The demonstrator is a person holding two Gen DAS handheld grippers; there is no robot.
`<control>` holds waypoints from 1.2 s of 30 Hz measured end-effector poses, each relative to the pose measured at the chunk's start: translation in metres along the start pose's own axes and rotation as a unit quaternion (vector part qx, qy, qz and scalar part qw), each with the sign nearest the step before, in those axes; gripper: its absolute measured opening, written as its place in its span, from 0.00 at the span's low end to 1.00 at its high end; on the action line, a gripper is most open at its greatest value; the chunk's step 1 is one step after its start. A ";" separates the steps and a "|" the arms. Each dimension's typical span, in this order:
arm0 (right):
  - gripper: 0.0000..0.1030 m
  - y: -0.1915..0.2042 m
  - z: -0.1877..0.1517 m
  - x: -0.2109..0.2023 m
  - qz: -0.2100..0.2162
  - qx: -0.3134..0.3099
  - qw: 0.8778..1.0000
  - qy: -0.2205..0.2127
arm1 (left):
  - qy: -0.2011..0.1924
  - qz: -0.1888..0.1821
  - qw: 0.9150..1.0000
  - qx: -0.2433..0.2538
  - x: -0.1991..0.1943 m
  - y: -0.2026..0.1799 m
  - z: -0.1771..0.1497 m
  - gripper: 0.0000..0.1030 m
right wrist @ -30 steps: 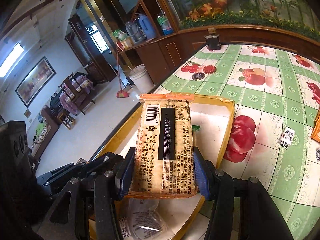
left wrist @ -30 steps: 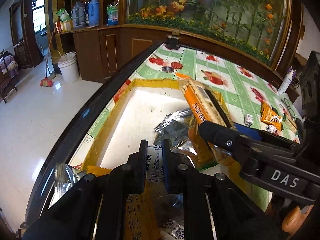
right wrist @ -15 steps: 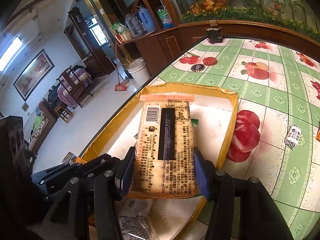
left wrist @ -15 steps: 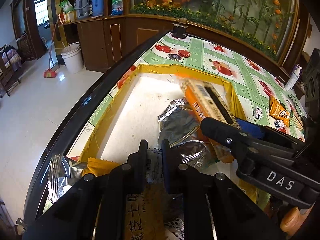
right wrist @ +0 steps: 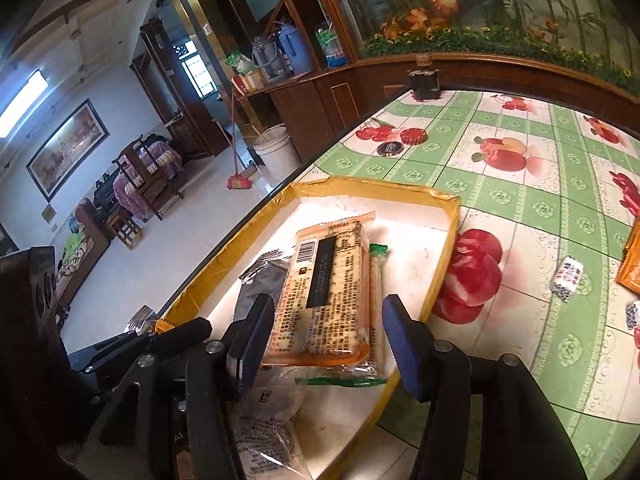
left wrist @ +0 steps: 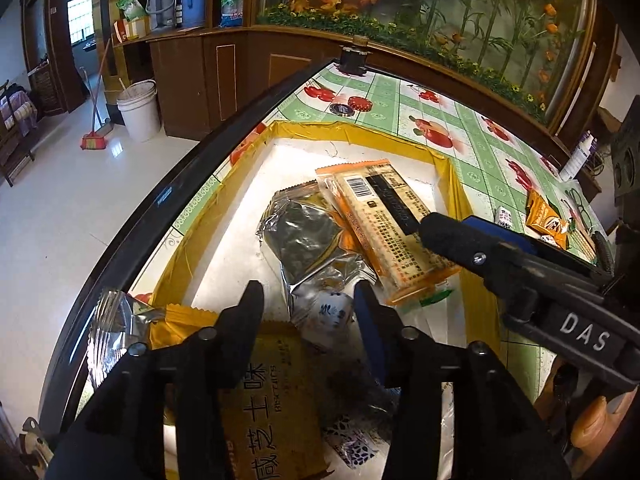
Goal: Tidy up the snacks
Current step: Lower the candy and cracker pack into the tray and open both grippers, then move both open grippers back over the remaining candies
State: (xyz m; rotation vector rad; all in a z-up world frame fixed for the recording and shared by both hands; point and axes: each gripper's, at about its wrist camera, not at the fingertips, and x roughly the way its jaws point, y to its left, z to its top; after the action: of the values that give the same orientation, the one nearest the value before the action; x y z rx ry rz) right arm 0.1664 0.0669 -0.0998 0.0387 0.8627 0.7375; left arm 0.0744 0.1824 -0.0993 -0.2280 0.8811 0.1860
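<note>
A shallow box with yellow-taped walls (left wrist: 450, 176) (right wrist: 448, 240) sits at the table's left edge and holds several snacks. An orange cracker pack (left wrist: 384, 224) (right wrist: 328, 292) lies in it on a silver foil pack (left wrist: 308, 240). My right gripper (right wrist: 328, 340) is open, its fingers on either side of the cracker pack's near end without gripping it. My left gripper (left wrist: 308, 304) is open and empty above a small white-and-blue candy (left wrist: 330, 314) and an orange biscuit pack (left wrist: 272, 408) in the box's near end.
Small wrapped candies (right wrist: 566, 274) and orange snack packs (left wrist: 544, 216) lie on the green fruit-print tablecloth (right wrist: 520, 184) to the right. A dark cup (right wrist: 424, 80) stands at the far table edge. The table's left edge drops to the floor.
My right gripper opened and let go of the cracker pack, which now lies in the box. My left gripper opened and released the small packet it held.
</note>
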 end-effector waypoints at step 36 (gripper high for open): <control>0.80 -0.207 -0.082 -0.177 -0.142 0.139 0.975 -0.098 | -0.015 -0.005 0.988 0.151 0.014 -0.192 0.004 0.80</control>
State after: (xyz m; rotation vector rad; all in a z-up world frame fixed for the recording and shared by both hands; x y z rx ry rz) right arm 0.1533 -0.2168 -0.1002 0.2291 0.7564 0.3356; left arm 0.1350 0.0005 -0.0851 0.0534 0.8659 0.0453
